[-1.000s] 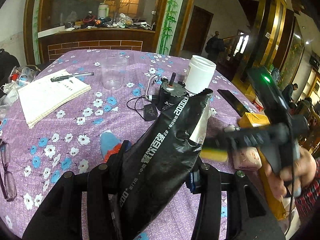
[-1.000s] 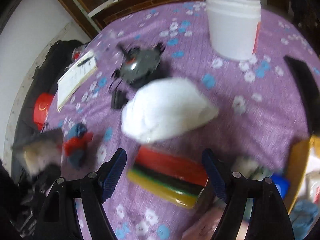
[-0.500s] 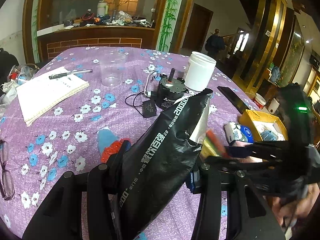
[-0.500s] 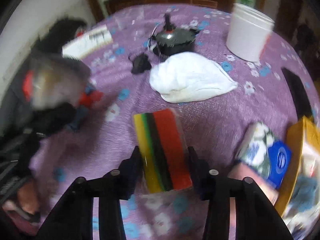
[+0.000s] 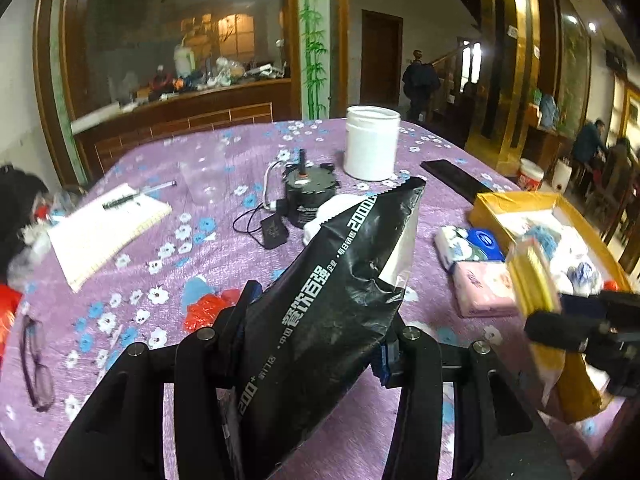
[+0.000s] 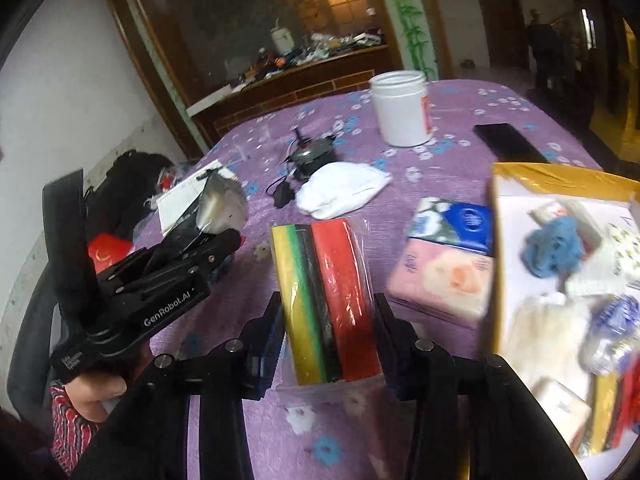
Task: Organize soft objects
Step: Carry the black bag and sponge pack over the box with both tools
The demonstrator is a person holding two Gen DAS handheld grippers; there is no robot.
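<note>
left gripper (image 5: 312, 332): jaws clamped on a crinkled black foil pouch with white printed lettering (image 5: 320, 312), held by its lower part; the pouch leans up and to the right, its torn mouth open at the top with silver lining showing.

right gripper (image 6: 328, 328): jaws clamped on a clear-wrapped pack of striped sponges, yellow, green, black and red (image 6: 326, 300); pads press both long sides. the pack stands upright between the fingers, above the purple flowered tablecloth (image 6: 440, 148), just left of the open yellow cardboard box (image 6: 560, 184).

the box sits at the right edge of the table and holds a blue crumpled cloth (image 6: 554, 246) and several pale soft packets, blurred. just left of the box, on the cloth: a pink tissue pack (image 6: 444, 280), and touching its far side a blue and white tissue pack (image 6: 454, 220).

mid table: a folded white cloth (image 6: 344, 194), just beyond it a small dark motor with a cable (image 6: 310, 152). far: a white plastic jar (image 6: 402, 110); to its right a flat black phone (image 6: 508, 142). left side: a lined notebook with a pen (image 5: 106, 224); glasses (image 5: 36, 364) at the near left edge. a red and blue crumpled item (image 5: 204, 300) lies just left of the left gripper.

a hand (image 6: 94, 392) grips the left gripper's handle, striped sleeve below it.
</note>
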